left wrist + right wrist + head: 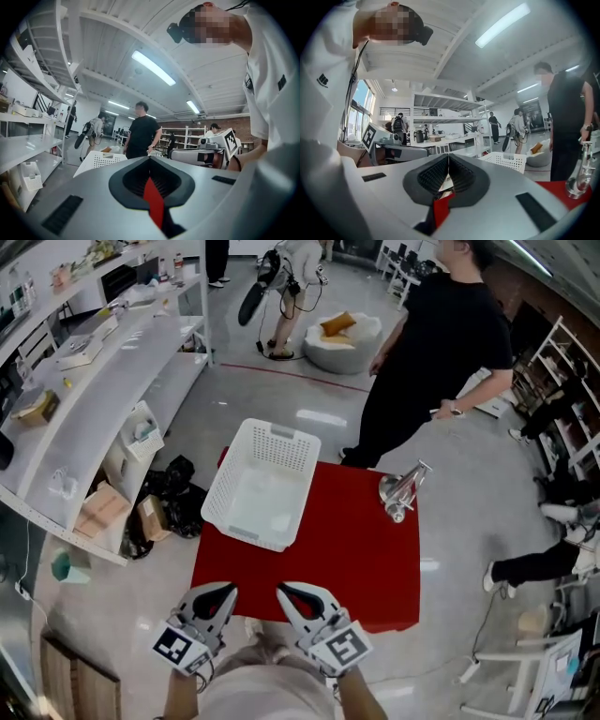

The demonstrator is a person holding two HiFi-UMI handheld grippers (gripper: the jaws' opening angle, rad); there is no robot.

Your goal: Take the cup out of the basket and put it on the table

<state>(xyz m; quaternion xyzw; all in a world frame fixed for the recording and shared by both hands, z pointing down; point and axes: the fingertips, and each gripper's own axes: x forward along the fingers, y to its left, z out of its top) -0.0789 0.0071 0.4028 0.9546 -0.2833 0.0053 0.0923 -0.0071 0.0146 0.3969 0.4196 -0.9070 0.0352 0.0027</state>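
Cup (401, 491), a shiny metal one with a stem, is on the red table (347, 559) near its upper right corner, outside the basket (225, 493) and well apart from it. In the right gripper view the cup (579, 176) shows at the right edge of the frame on the table (553, 187). It seems to stand upright there, but the picture is bent at that edge, so I am not sure. The white basket lies on the upper left part of the table, with one end over the table's far edge, and nothing shows inside it. The left gripper (228, 591) and the right gripper (281, 589) are side by side at the bottom middle of the head view, over the near edge of the table, apart from both the basket and the cup. In the left gripper view, the left gripper (150, 158) has its jaws pressed together with nothing between them, and the basket (101, 159) is behind them on the left. The right gripper (448, 155) is also clenched and empty, with the basket (506, 161) beyond it on the right. A person in black (441, 343) stands past the far side of the table, at the upper right of the head view. White shelves (94, 381) fill the upper left.
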